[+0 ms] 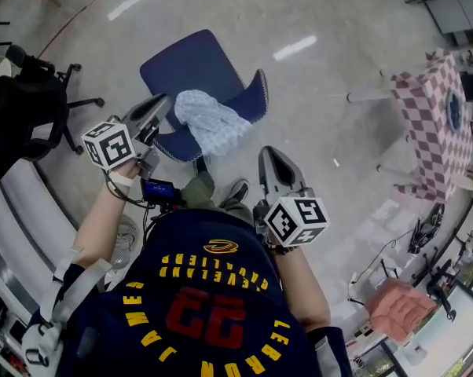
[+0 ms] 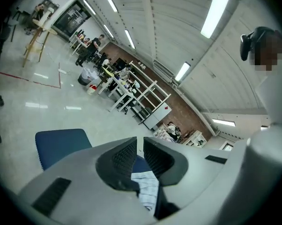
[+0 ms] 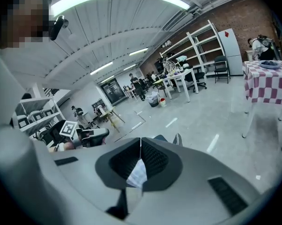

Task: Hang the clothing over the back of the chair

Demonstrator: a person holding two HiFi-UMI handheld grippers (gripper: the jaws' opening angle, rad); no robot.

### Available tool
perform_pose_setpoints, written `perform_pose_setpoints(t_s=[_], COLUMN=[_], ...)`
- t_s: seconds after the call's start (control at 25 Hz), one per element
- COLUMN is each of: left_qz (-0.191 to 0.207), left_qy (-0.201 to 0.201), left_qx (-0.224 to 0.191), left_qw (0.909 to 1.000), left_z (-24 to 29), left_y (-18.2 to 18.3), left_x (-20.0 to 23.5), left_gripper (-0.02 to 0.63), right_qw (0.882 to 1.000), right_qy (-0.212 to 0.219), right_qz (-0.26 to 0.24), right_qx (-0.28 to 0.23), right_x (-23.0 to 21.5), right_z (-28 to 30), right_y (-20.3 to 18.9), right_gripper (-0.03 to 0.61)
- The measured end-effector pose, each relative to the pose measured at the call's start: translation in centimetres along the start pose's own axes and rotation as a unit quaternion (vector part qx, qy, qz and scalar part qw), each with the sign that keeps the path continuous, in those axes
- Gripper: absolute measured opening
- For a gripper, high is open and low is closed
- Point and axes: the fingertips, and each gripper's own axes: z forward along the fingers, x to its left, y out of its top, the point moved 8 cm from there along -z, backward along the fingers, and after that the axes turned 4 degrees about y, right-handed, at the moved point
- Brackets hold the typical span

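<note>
A blue chair (image 1: pixel 193 65) stands on the grey floor ahead of me, and it also shows in the left gripper view as the chair (image 2: pixel 61 144). A light blue checked garment (image 1: pixel 213 122) lies bunched over the chair's near edge. My left gripper (image 1: pixel 159 102) hovers just left of the cloth, its jaws a narrow gap apart with nothing between them. The garment (image 2: pixel 148 189) shows below and beyond the left gripper (image 2: pixel 140 142). My right gripper (image 1: pixel 272 154) hangs nearer to me, right of the chair, tips together and empty. Behind the right gripper (image 3: pixel 140 142) a patch of the garment (image 3: pixel 137 175) shows.
A black office chair (image 1: pixel 24 108) stands to the left. A table with a red checked cloth (image 1: pixel 437 120) stands at the right, and a pink cushion (image 1: pixel 401 309) lies lower right. My shoe (image 1: pixel 236 191) is near the chair's base.
</note>
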Motion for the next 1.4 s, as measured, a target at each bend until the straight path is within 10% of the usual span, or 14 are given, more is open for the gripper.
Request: perform_pose_setpoints(t_s=[0.8, 1.08, 1.4], left_qz=[0.103, 0.200, 0.173], left_qy=[-0.012, 0.005, 0.027], left_qx=[-0.080, -0.103, -0.123], left_qw=[0.9914, 0.9744, 0.9768], left_z=[-6.8, -9.2, -10.9], left_y=[-5.4, -6.9, -7.2], left_x=[-18.6, -22.5, -22.2], left_gripper=[0.003, 0.003, 0.003], right_qw=[0.993, 0.988, 0.985], right_qy=[0.067, 0.079, 0.083], right_qz=[-0.068, -0.105, -0.124], right_qx=[-0.068, -0.084, -0.084], right_x=[2.0, 2.7, 3.4], right_z=[-7.7, -9.5, -10.5], right_y=[0.8, 0.9, 0.7], right_gripper=[0.009, 0.009, 0.008])
